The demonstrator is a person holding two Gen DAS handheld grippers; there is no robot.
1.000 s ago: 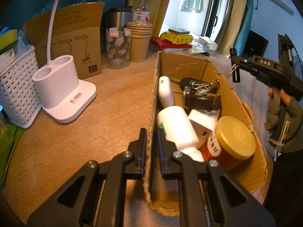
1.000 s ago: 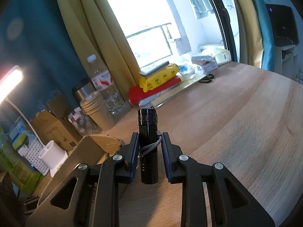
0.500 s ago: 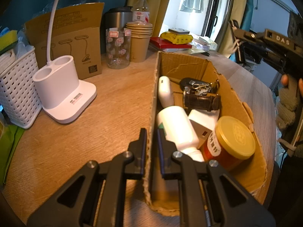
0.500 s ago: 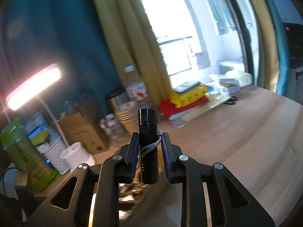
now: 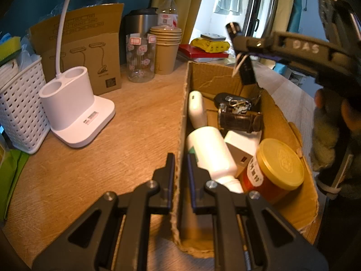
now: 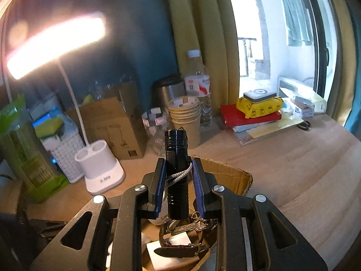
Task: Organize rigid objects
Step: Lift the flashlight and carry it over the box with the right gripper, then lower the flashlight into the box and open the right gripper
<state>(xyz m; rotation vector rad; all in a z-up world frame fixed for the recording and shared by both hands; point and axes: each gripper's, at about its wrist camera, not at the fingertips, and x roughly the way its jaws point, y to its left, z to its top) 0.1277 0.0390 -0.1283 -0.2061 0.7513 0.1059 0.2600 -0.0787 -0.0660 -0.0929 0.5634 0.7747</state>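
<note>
— What is held over the cardboard box (image 5: 227,79)?
— A black flashlight (image 6: 176,171) is squeezed upright by the right gripper (image 6: 176,185), in the middle of the frame, above the box's far end.
— And the box's left wall?
— It is pinched by the nearly closed left gripper (image 5: 180,174). Bare wooden table (image 5: 135,122) is seen left of it.

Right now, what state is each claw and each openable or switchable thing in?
left claw: shut on the cardboard box wall
right claw: shut on the black flashlight, held upright above the box
cardboard box: open-topped, holding items
red jar: yellow lid on
desk lamp: lit
water bottle: capped
</note>
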